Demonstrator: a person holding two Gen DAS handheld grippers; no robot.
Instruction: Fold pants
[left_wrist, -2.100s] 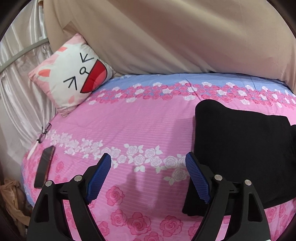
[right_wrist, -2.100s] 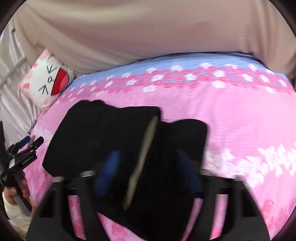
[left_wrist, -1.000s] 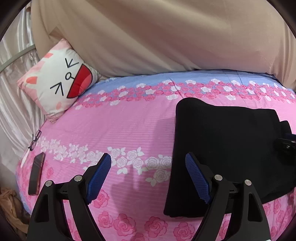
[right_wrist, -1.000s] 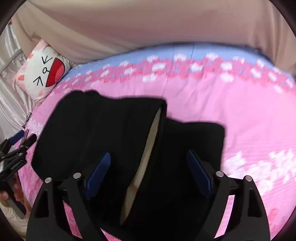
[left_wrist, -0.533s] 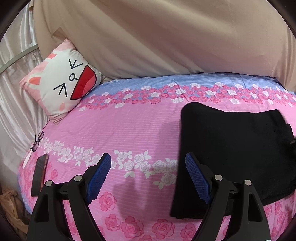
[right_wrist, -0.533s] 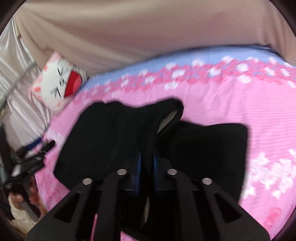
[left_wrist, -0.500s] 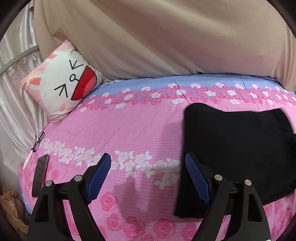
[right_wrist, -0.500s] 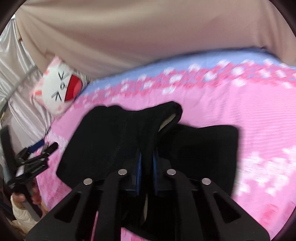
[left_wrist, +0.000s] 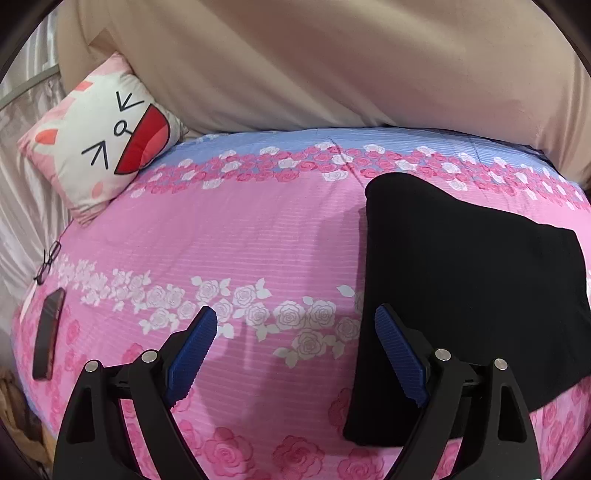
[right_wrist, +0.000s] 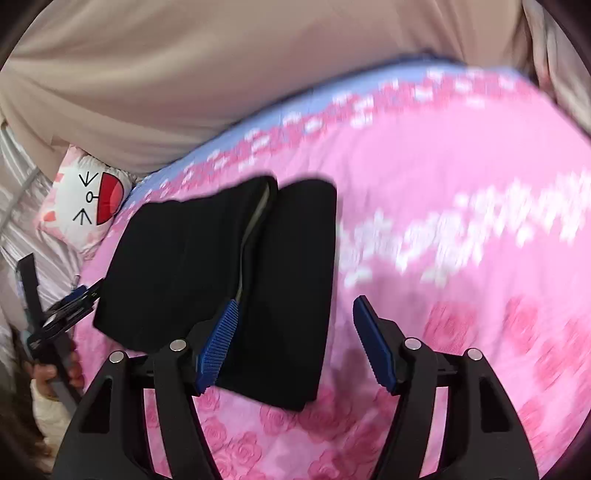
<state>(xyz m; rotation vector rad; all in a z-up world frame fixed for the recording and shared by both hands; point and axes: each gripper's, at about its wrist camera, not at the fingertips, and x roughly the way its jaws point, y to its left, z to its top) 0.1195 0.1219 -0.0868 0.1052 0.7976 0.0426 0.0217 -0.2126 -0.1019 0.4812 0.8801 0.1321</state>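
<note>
Right gripper (right_wrist: 293, 314) newly open, off pants (right_wrist: 229, 273).

Folded pants (left_wrist: 476, 280) on bed (left_wrist: 236, 236), right side; pillow (left_wrist: 99, 136) far left; phone (left_wrist: 48, 343) near left edge.

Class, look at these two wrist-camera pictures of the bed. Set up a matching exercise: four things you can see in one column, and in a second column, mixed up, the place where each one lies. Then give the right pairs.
Things:
1. black pants
2. cat-face cushion
3. phone
4. eyeglasses

Places, as the left wrist view shows them:
A. near the bed's left edge, closest to the camera
B. at the far left corner, leaning against the beige cover
C. folded on the right side of the pink sheet
D. near the left edge, between the cushion and the phone

Pairs: 1-C, 2-B, 3-A, 4-D
</note>
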